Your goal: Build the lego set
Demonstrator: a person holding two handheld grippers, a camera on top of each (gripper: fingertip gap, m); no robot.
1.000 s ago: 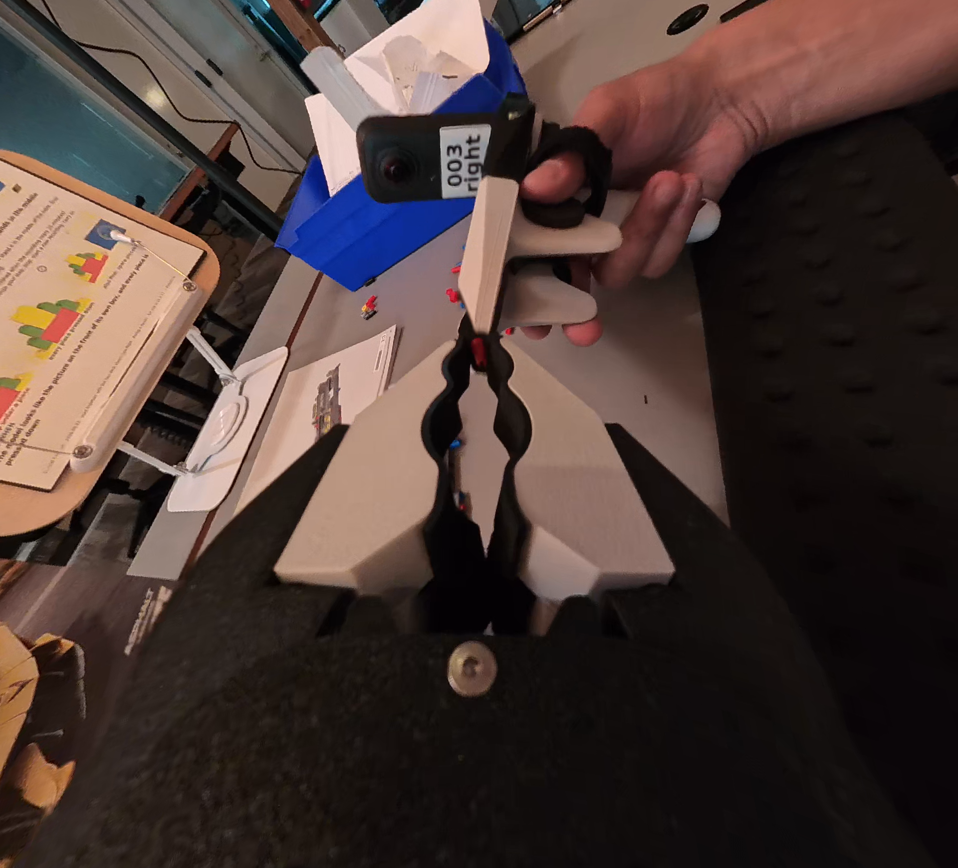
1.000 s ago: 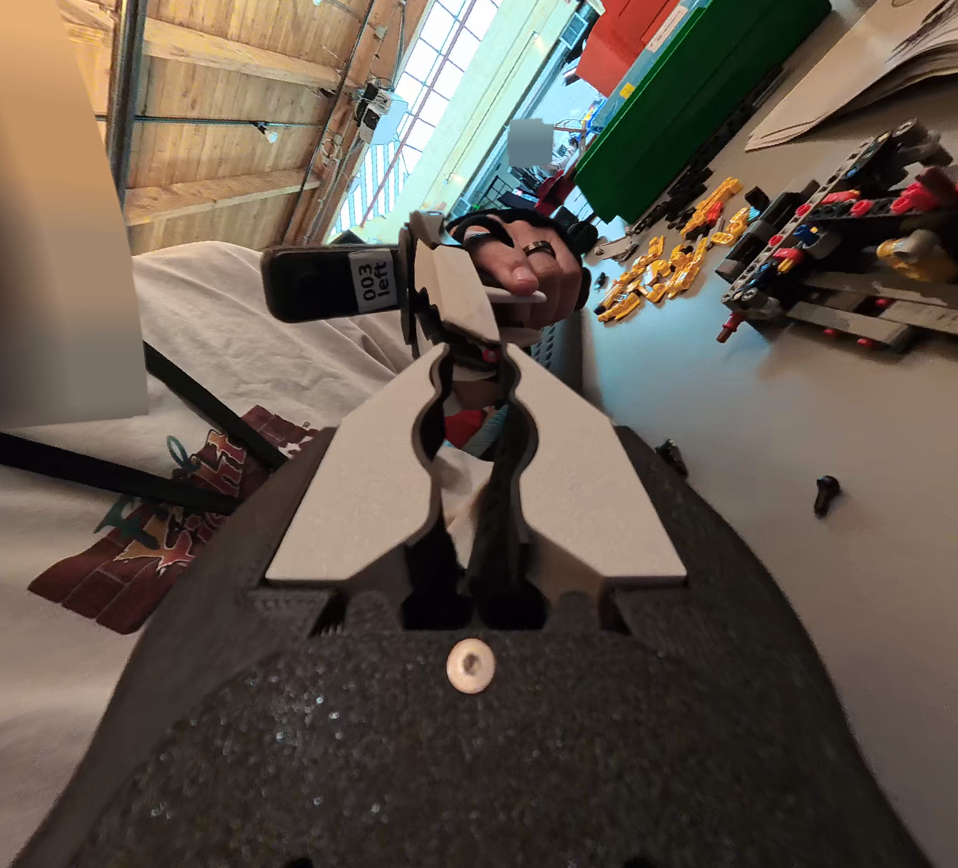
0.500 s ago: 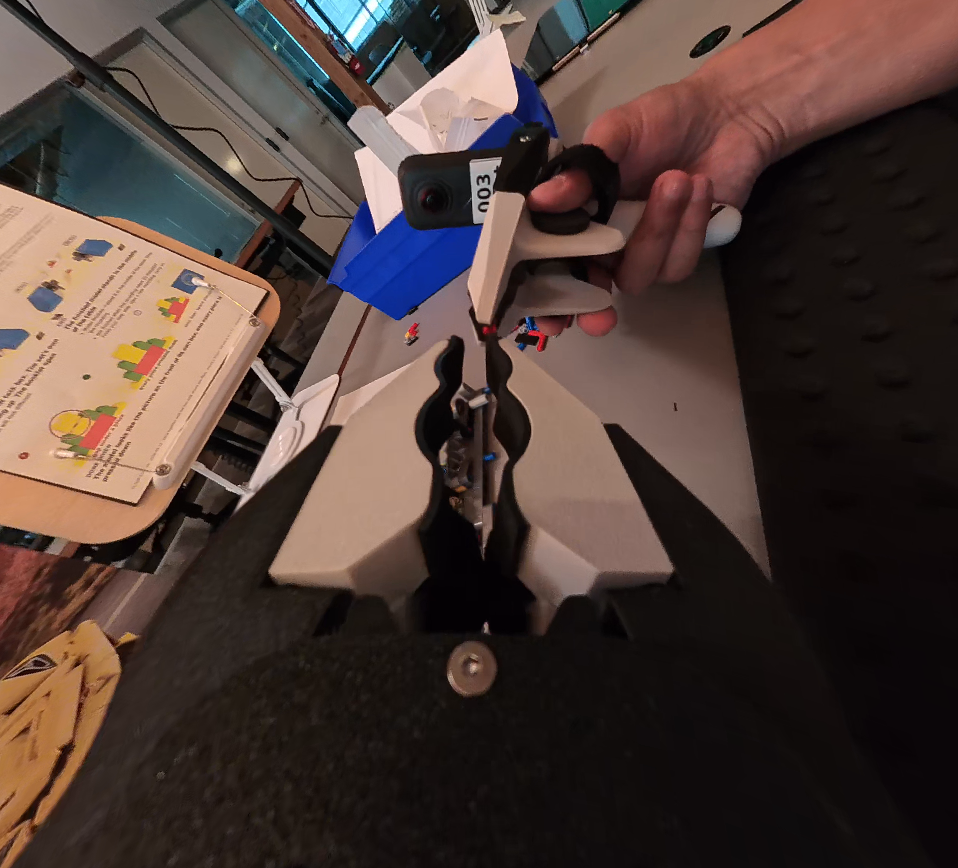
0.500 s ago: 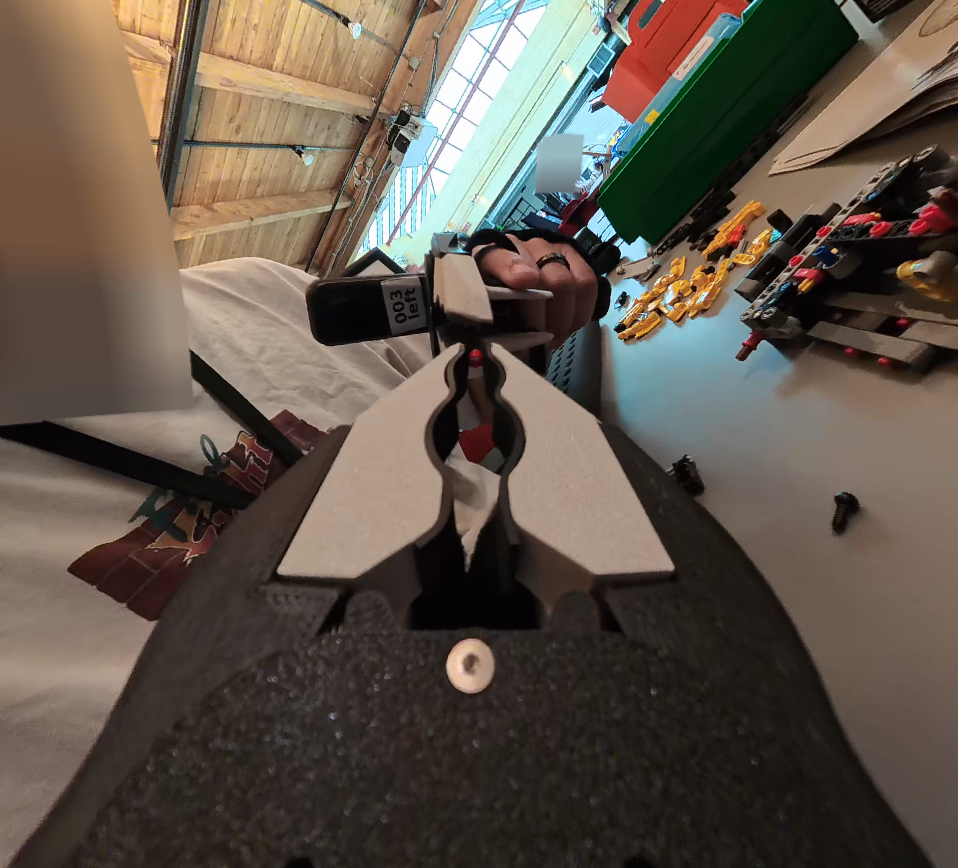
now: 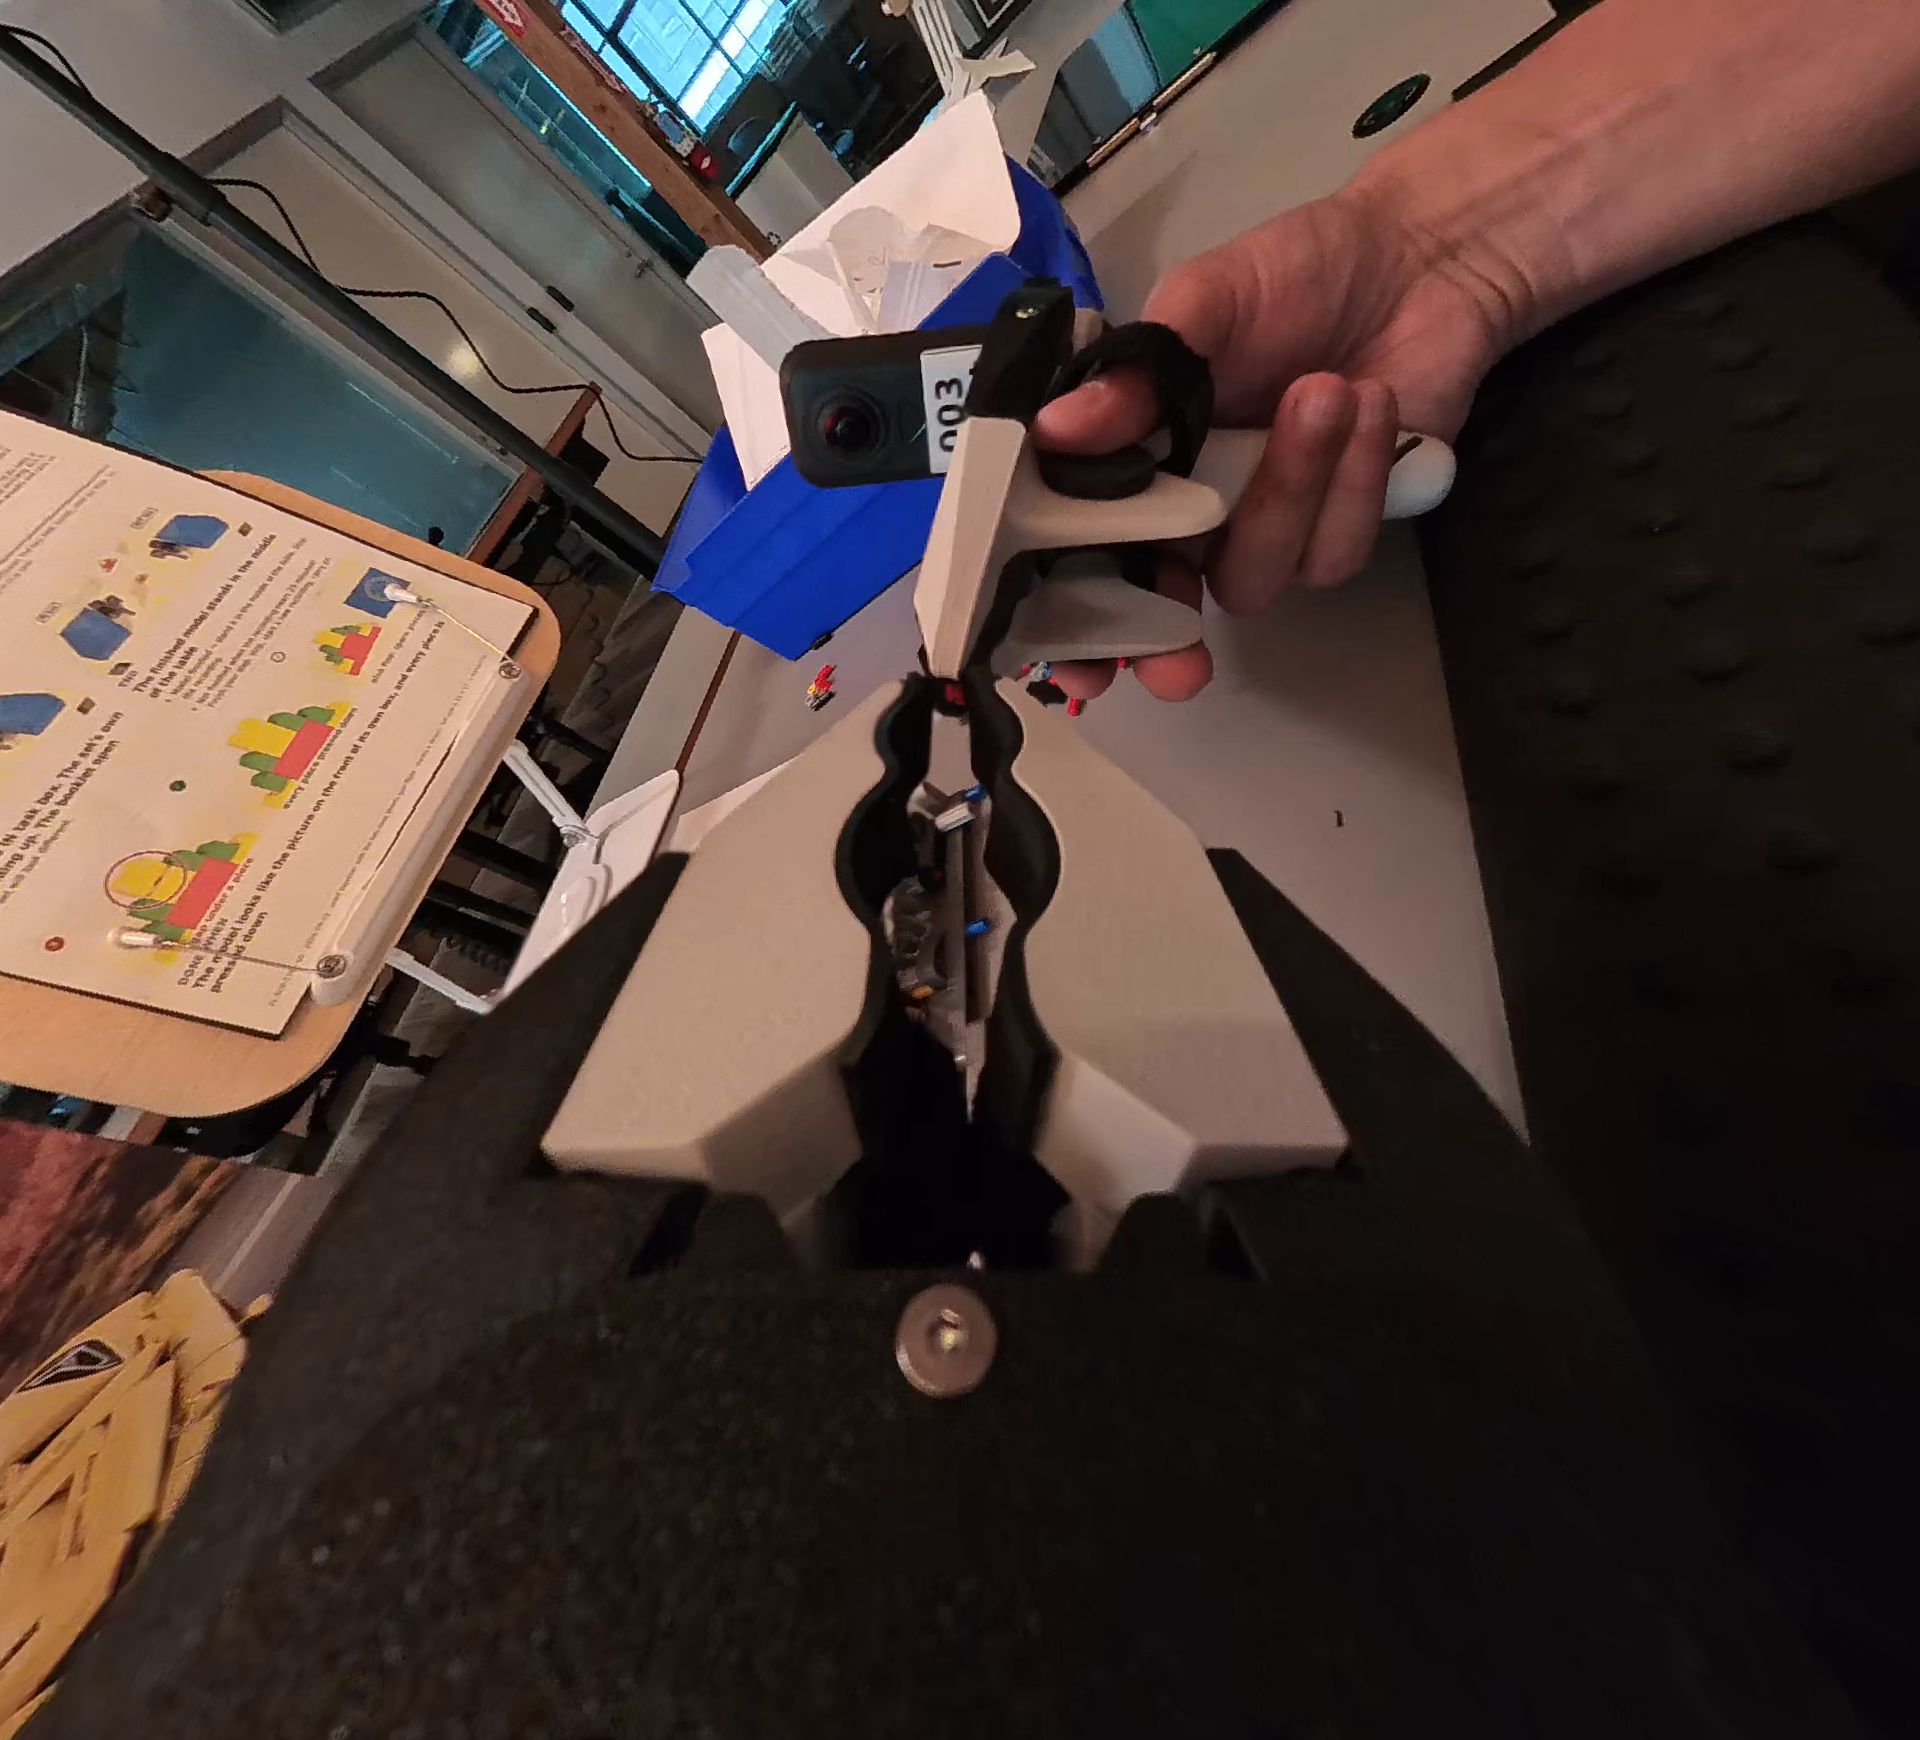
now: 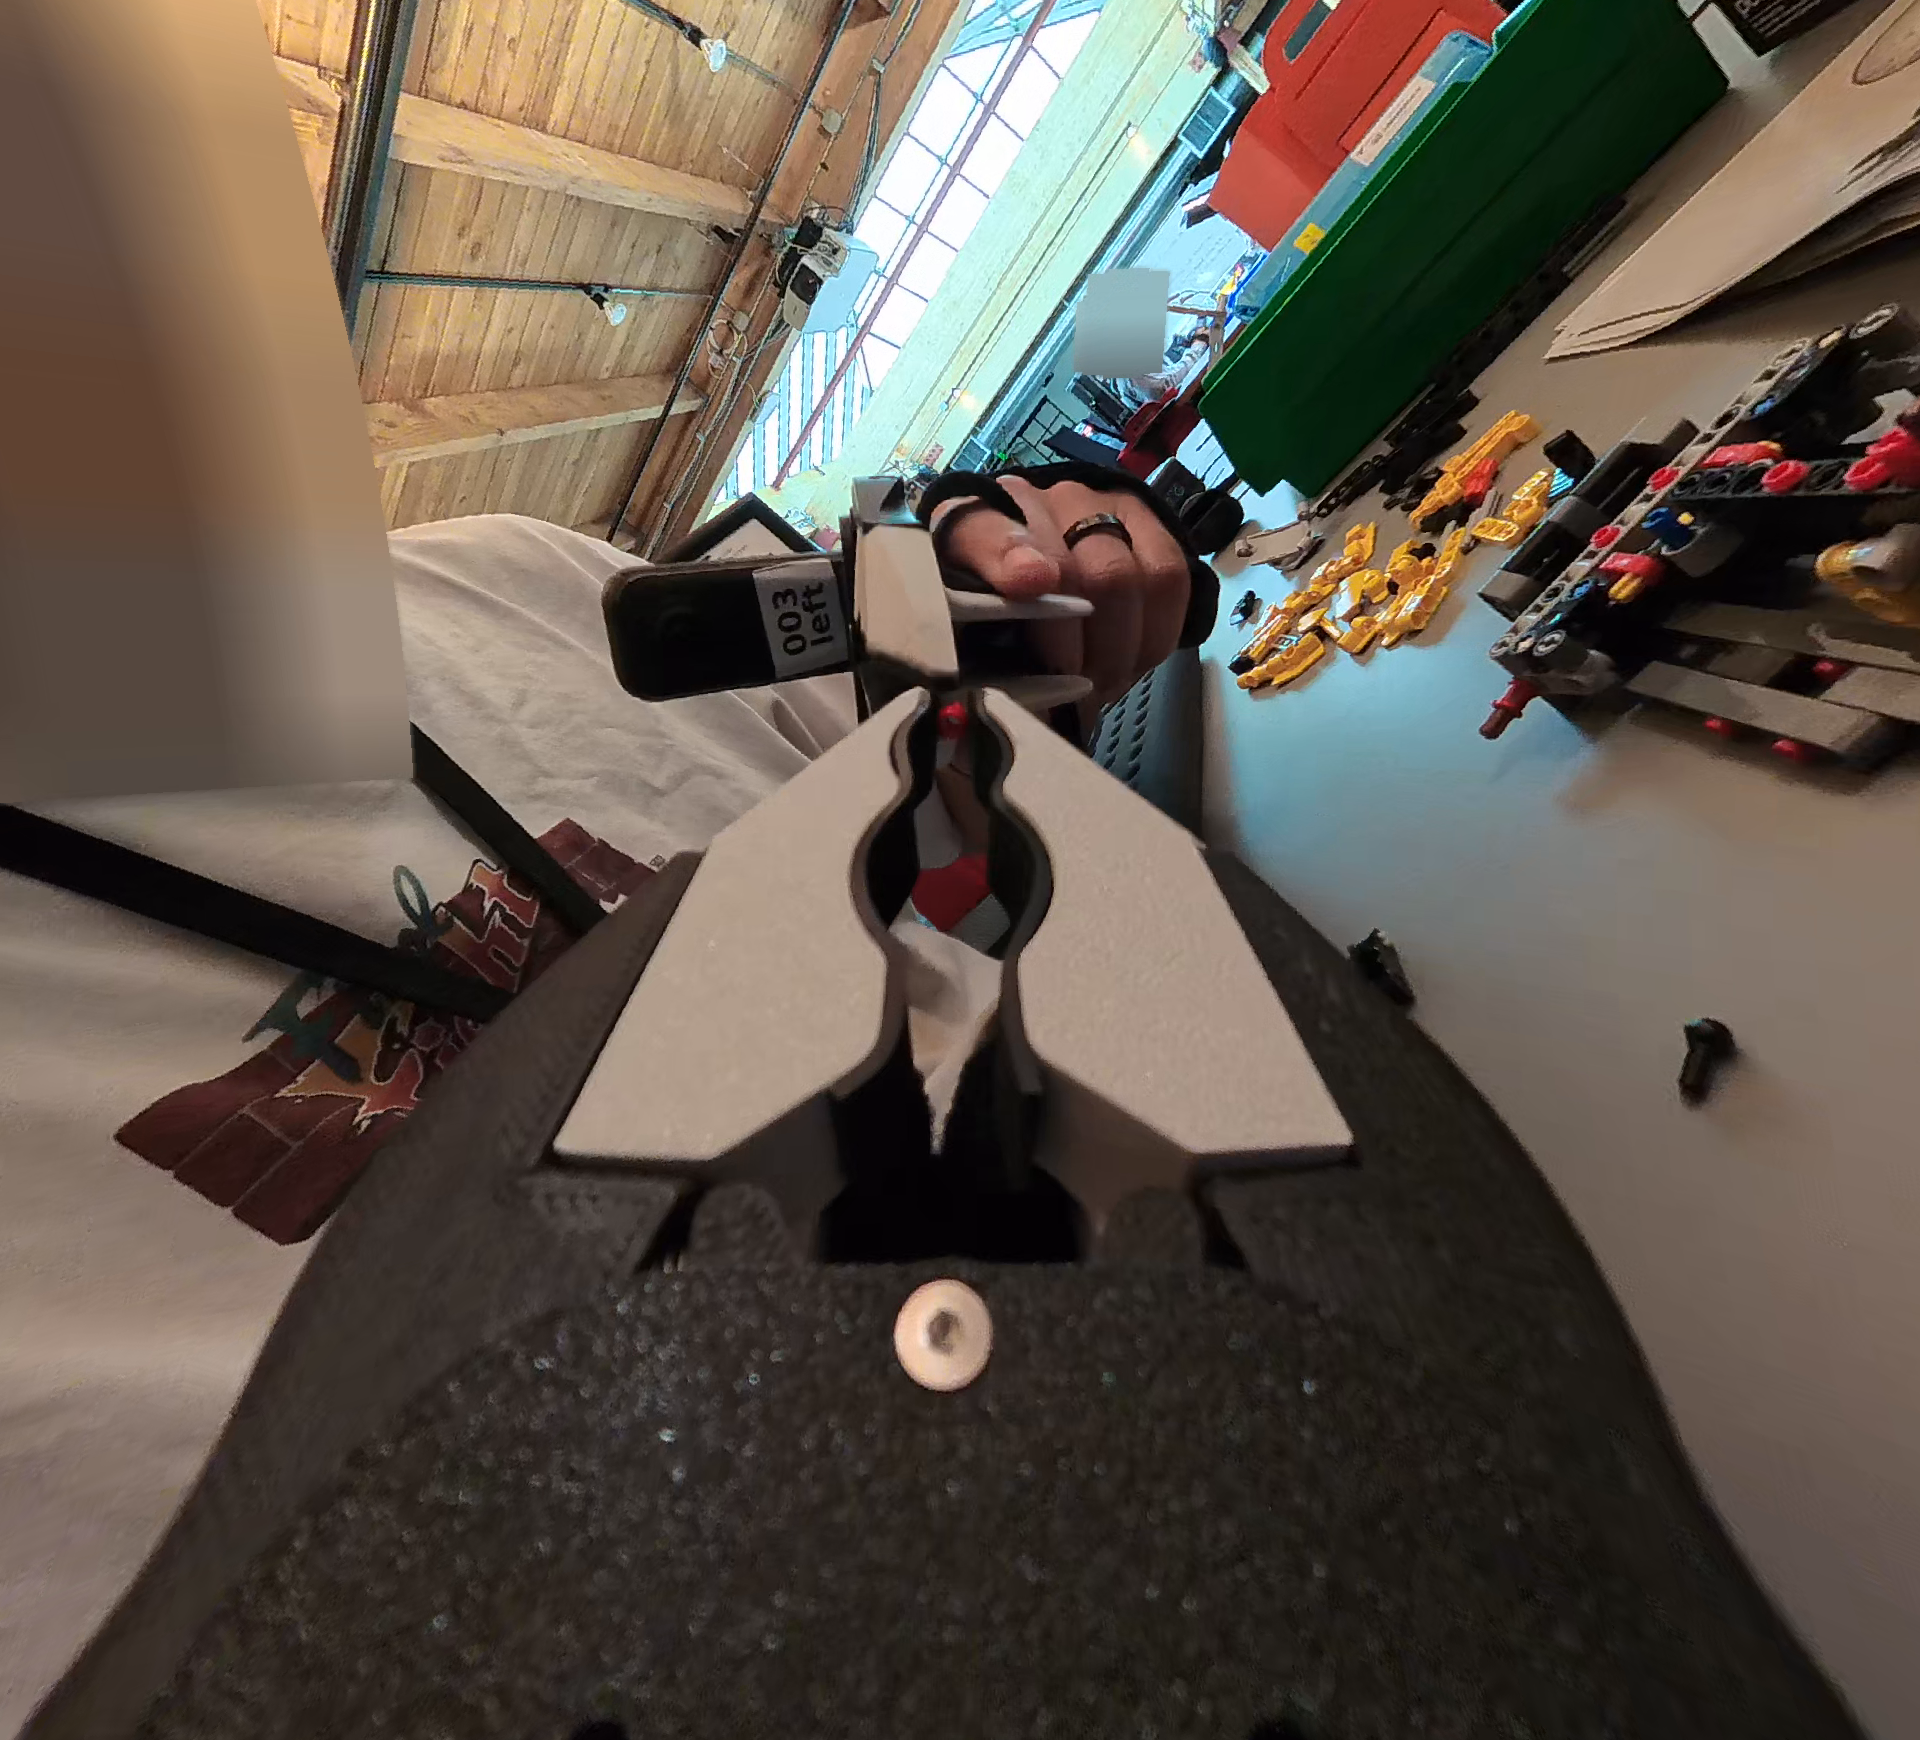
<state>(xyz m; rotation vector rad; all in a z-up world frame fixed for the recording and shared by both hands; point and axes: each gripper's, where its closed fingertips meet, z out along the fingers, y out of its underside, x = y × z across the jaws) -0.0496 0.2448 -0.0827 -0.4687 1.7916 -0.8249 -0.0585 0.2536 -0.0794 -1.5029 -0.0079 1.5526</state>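
Note:
My two grippers meet tip to tip above the grey table. A small red Lego pin sits right at the meeting point. In the left wrist view my left gripper is nearly shut around the pin, and the right gripper's fingers come down onto it from above, held by a hand. In the right wrist view my right gripper is narrowly shut with the red pin between its tips, and the left gripper's fingers press in from the far side.
A half-built black and grey Lego model, yellow pieces and a green bin lie to the right. Two black pins lie nearby. A blue bin, an instruction board and a black mat surround the table. The tips of both grippers are at nearly the same place.
Both grippers have tilted and shifted a little while staying tip to tip. The red pin now shows clearly at the tips in both views.

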